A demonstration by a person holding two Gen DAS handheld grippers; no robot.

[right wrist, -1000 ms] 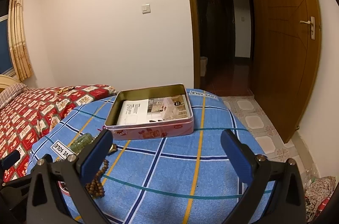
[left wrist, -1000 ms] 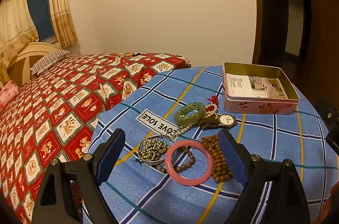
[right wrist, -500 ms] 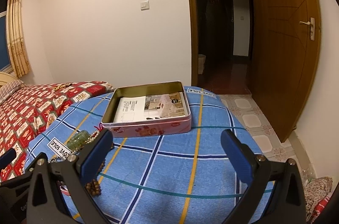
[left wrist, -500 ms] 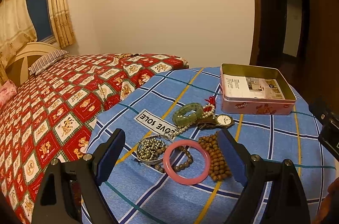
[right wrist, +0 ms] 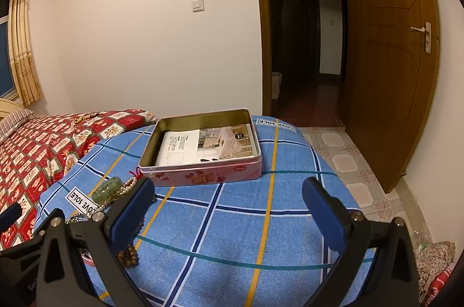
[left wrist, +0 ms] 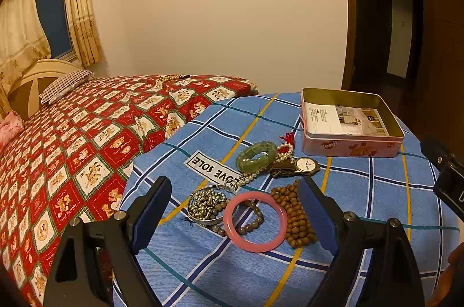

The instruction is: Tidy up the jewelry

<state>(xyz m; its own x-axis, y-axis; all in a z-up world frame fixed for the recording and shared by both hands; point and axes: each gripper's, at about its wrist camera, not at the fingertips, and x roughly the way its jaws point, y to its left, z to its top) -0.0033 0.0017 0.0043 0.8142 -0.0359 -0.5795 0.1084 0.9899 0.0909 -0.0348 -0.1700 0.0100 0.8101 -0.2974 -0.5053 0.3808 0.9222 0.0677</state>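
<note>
Both tongs are held wide apart and nothing is gripped. The left tongs [left wrist: 233, 209] are poised over the jewelry heap, the right tongs [right wrist: 227, 199] over bare blue checked cloth [right wrist: 237, 222] on the bench, with the open tin [right wrist: 203, 153] just beyond them.

The likeliest trouble is judged to be tangling. The pink bangle [left wrist: 255, 220] lies between the left tongs' pads, but it rests on a dark bead bracelet [left wrist: 249, 224] and touches the brown wooden beads [left wrist: 294, 215] beside the right-hand pad. If the bangle is pinched carelessly, a strand may be caught with it and dragged, or dropped short of the tin. The bangle is smooth and rigid, so it could slip out from a grip across its rim. The silver bead chain [left wrist: 206, 202], heaped in a thin silver ring toward the left-hand pad, could be scattered if it is nudged. The soft cloth may be gathered by pads pressed too low.

Farther ahead of the left tongs, a green jade bracelet [left wrist: 256, 156], a pearl strand [left wrist: 252, 176] with a red tassel, and a wristwatch [left wrist: 304, 164] are seen lying in contact with one another. The tin, ahead and to the right, holds only printed paper; no jewelry has been placed in it yet.
</note>
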